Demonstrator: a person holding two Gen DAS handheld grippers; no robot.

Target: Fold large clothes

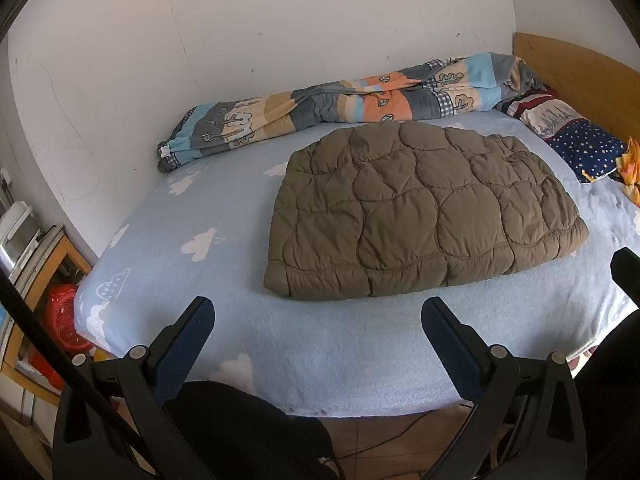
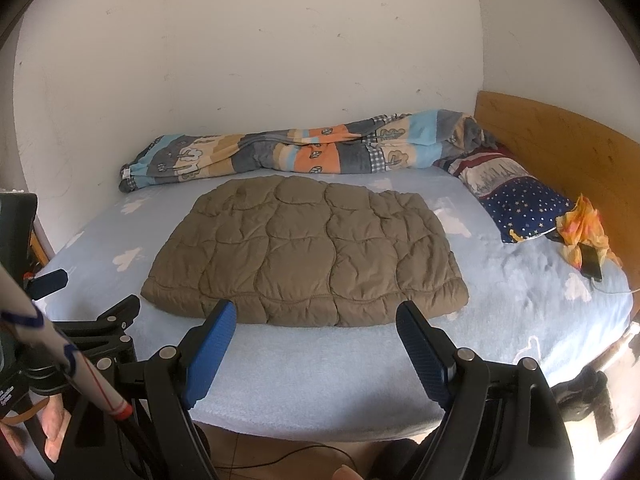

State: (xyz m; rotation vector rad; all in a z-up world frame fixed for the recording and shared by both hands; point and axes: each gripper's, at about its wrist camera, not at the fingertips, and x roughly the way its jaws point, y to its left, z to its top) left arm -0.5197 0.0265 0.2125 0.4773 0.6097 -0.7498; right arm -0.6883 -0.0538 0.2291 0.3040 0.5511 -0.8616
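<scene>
Both claws are hanging spread wide over the bed's near edge, left gripper [image 1: 318,312] and right gripper [image 2: 316,314], pinching nothing. Ahead, a quilted olive-brown jacket [image 2: 308,252] is lying folded into a flat rectangle mid-mattress on the cloud-print blue sheet [image 2: 320,376]. A patterned blanket [image 2: 288,152] is bunching along the white wall [image 2: 240,60], beside a wooden headboard [image 2: 560,148].

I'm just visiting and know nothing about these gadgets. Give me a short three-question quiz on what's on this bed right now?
1. True or false: the brown quilted jacket lies folded flat on the blue cloud sheet.
2. What lies along the wall behind it: A) patterned blanket, B) a suitcase, C) a ladder?
3. Is the left gripper or the right gripper touching the jacket?

Key: 1 true; 2 A; 3 neither, both are open and short of it.
</scene>
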